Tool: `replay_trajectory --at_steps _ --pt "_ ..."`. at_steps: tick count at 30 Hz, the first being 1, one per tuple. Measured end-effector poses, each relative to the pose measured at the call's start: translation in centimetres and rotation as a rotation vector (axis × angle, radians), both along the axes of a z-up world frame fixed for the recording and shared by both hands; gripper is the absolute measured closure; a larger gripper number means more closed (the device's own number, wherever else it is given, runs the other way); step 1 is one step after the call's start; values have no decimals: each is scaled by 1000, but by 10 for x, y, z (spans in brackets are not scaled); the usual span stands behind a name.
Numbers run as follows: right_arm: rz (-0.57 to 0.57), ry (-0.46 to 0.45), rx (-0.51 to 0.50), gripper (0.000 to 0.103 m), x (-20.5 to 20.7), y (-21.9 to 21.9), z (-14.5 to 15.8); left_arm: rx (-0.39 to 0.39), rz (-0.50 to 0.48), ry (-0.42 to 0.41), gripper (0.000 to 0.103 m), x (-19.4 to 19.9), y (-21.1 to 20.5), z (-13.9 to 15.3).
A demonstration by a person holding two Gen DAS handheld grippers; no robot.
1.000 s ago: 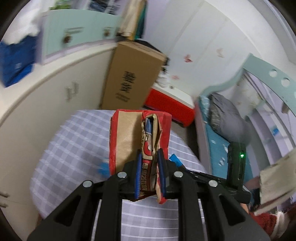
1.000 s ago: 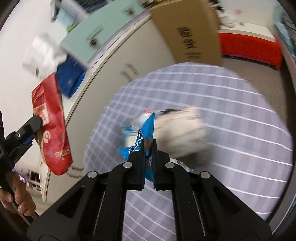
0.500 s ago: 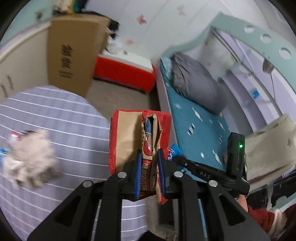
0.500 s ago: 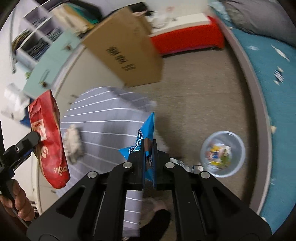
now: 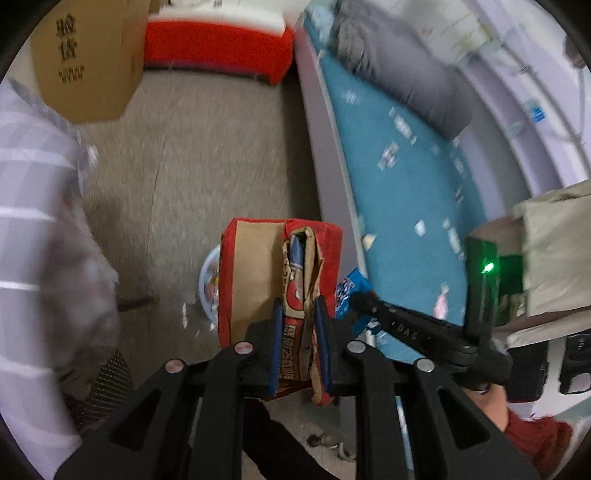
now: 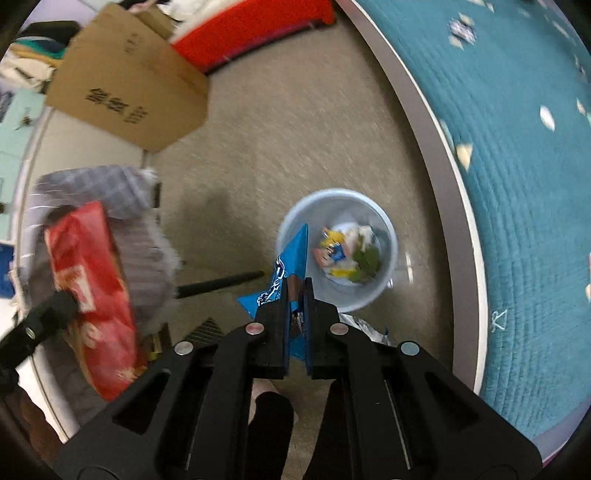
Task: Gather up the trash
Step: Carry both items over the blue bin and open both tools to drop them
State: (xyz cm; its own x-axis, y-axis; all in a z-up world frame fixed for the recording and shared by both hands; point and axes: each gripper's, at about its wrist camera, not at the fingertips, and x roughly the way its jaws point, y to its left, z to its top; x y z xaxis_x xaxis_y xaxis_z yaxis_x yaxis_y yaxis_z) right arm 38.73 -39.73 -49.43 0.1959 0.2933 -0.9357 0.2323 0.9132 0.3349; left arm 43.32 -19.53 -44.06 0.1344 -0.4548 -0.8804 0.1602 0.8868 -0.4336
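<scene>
My left gripper (image 5: 298,314) is shut on a red and brown paper snack bag (image 5: 258,280), which hides most of a pale blue bin (image 5: 207,284) on the floor behind it. The same red bag (image 6: 92,273) shows at the left of the right wrist view. My right gripper (image 6: 296,291) is shut on a blue wrapper (image 6: 291,262). It hangs above the near left rim of the pale blue bin (image 6: 291,221), which holds several crumpled wrappers. The blue wrapper (image 5: 349,291) and right gripper also appear to the right in the left wrist view.
A brown cardboard box (image 6: 129,81) and a red low box (image 6: 251,29) stand at the back. A bed with a teal cover (image 6: 517,184) runs along the right. The checked tablecloth (image 6: 122,192) hangs at the left. A dark sock foot (image 6: 269,417) stands below the grippers.
Both grippers swung right and down from over the checked table to the floor by the bed. The bin has grown larger and come under the right gripper. Both grips held.
</scene>
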Motion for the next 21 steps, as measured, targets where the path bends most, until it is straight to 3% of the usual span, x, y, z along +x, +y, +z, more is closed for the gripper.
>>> replay_trajectory --at_steps 5,10,12,14,21 --pt "-30 47 8 97 12 -12 -75 77 -13 59 87 14 -20 -78" --pt "-64 97 23 90 31 -15 -140 127 -13 107 87 32 -24 -143" --pt "-76 105 31 68 35 -18 -157 127 -8 126 87 38 -23 -161" --pt "-80 110 17 52 35 -18 -163 136 -18 146 87 40 -24 -176" --pt "-51 130 -36 50 22 -19 -156 155 -21 218 87 35 -26 -199"
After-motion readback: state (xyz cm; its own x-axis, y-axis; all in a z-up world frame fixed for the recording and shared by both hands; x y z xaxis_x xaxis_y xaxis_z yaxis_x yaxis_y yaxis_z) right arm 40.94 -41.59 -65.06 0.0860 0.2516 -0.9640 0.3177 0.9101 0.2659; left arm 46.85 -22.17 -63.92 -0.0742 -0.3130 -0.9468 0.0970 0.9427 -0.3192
